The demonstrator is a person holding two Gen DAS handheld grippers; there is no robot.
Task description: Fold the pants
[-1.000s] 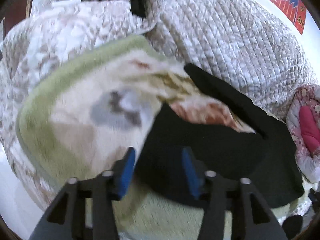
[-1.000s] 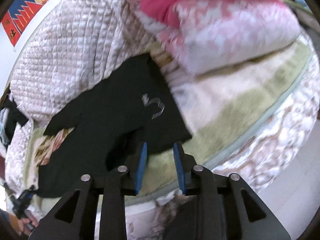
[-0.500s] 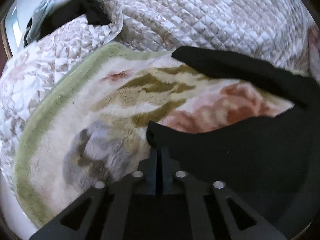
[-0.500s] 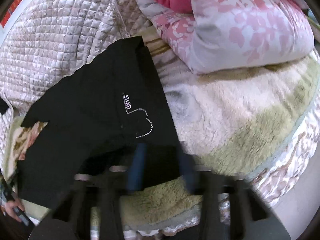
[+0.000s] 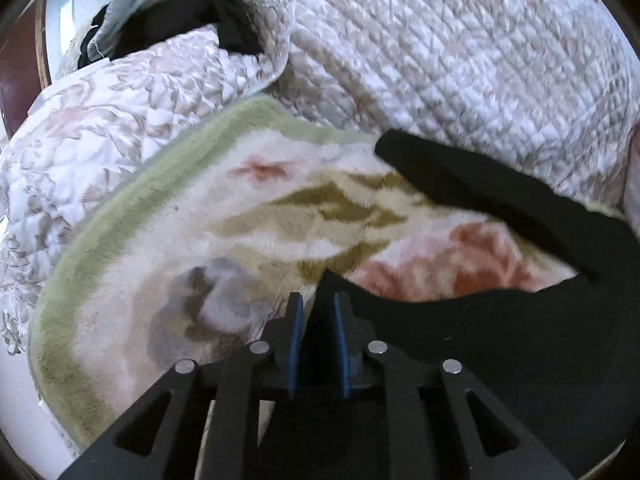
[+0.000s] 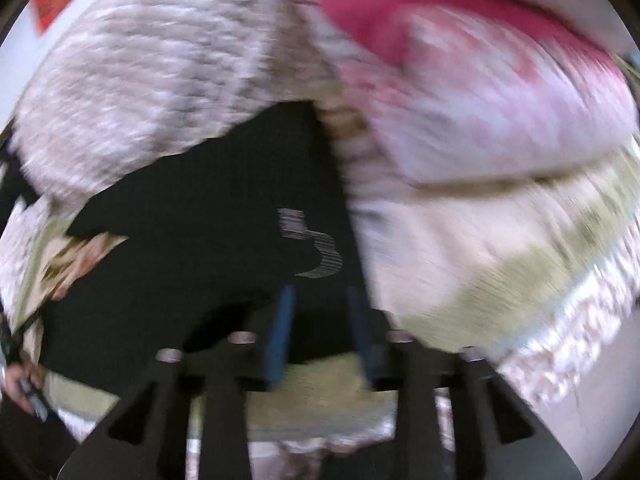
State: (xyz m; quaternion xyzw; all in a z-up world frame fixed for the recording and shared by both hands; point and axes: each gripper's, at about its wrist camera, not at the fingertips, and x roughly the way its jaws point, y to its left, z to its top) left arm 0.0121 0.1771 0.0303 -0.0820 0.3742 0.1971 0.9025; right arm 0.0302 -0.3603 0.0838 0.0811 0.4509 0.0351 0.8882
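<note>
Black pants point(image 5: 500, 340) lie spread on a fleece blanket, one leg point(image 5: 460, 176) running off to the back. My left gripper point(image 5: 317, 300) sits at the end of the near leg. Its jaws are opening and stand a narrow gap apart, with the black hem corner between the blue pads point(image 5: 295, 332). In the blurred right wrist view the pants point(image 6: 200, 240) show a white stitched mark point(image 6: 316, 248) near the waist. My right gripper point(image 6: 320, 292) is over the waist's near edge, its jaws opening with the black cloth between them.
The pants rest on a green-bordered fleece blanket point(image 5: 168, 208), which lies on a quilted bedcover point(image 5: 440, 60). A pink flowered pillow point(image 6: 500, 100) lies right of the waist. Dark clothes point(image 5: 172, 12) are heaped at the back left. A hand point(image 6: 20, 380) shows at the lower left.
The left gripper went from wide open to shut on the leg's hem, and its pads have now parted a little. The right gripper has swung across the waist edge, and its view is smeared.
</note>
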